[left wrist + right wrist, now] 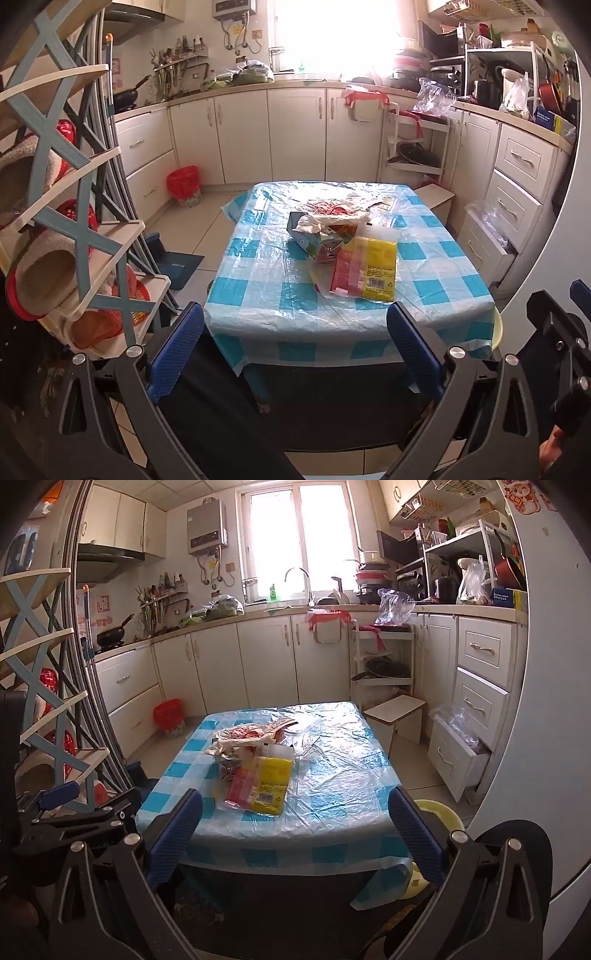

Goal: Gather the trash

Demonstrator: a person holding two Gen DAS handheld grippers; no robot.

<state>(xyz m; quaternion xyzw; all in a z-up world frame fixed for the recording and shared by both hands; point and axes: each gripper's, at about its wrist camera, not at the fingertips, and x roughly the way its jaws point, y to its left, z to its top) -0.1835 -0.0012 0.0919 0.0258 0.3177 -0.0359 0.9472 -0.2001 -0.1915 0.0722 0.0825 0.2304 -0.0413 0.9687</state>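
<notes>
I'm looking down a small kitchen, and the big thing ahead of both hands is the table (443, 266) under its blue-checked plastic cover, with the trash heaped near its middle. From the left camera the pile sits ahead and a touch right of centre; from the right camera it sits ahead and left of centre. So the heap lies between my two hands, and I judge neither hand clearly nearer.

Nearest me in the heap is the yellow and pink packet (364, 271), lying flat in its clear wrapper, long axis running away from me towards the window. Just behind it, touching or overlapping, is a torn carton (323, 245) with crumpled paper (314, 223) on top, and farther back some red-printed plastic (332, 208). Down on the floor at far left stands a red-lined bin (183, 183), well apart from the table.

Now the hands. My left gripper (295, 350) is spread wide, nothing between its blue pads, tipped downward at the table's near edge. My right gripper (295, 832) is the same: spread wide, empty, angled down a little less steeply. Both are short of the pile, so I reckon the reach comes first, straight forward to the packet's near end.
</notes>
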